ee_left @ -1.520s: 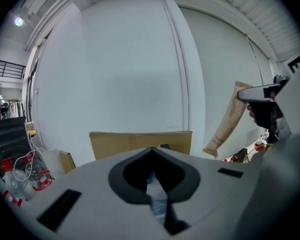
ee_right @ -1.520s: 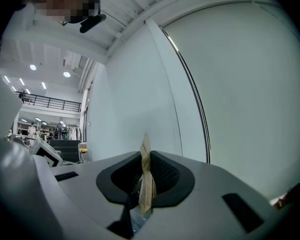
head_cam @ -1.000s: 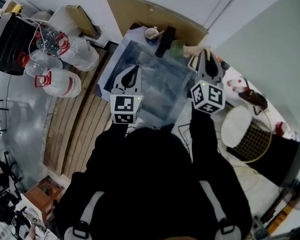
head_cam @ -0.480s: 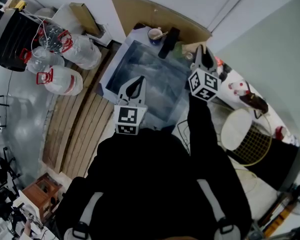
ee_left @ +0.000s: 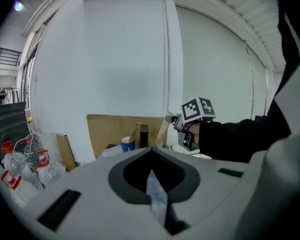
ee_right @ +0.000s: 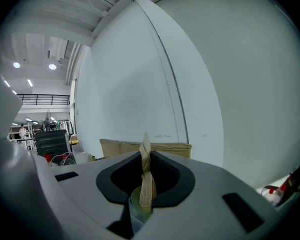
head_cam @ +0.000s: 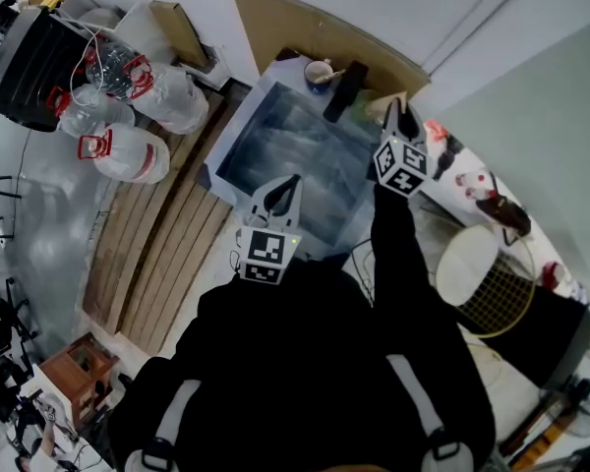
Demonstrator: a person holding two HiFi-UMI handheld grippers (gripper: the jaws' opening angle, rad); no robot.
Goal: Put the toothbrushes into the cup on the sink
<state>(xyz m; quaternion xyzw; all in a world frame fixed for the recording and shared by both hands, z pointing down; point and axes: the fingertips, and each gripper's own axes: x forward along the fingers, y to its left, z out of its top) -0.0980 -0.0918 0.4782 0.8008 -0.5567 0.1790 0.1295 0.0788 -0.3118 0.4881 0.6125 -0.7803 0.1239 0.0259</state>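
Observation:
The steel sink (head_cam: pixel 238 160) lies ahead of me in the head view. A blue-and-white cup (head_cam: pixel 320 70) with a stick in it stands on the sink's far rim, and the left gripper view shows the cup (ee_left: pixel 127 144) too. My right gripper (head_cam: pixel 400 112) hangs by the sink's far right corner, shut on a thin beige toothbrush pack (ee_right: pixel 145 176) that stands upright between its jaws. A green thing (head_cam: pixel 360 106) sits just left of it. My left gripper (head_cam: pixel 293 179) is shut with nothing in it, over the sink's near edge.
A black upright thing (head_cam: pixel 342 85) stands beside the cup. A brown cardboard sheet (head_cam: pixel 305 28) leans on the wall behind the sink. Water jugs (head_cam: pixel 128 153) and wooden slats (head_cam: pixel 167 254) lie to the left. A round wire-and-white basket (head_cam: pixel 482 273) and red-and-white bottles (head_cam: pixel 472 180) are on the right.
My left gripper has drawn back toward the sink's near edge. My right gripper has moved farther out and lower with the beige pack, toward the sink's far right corner.

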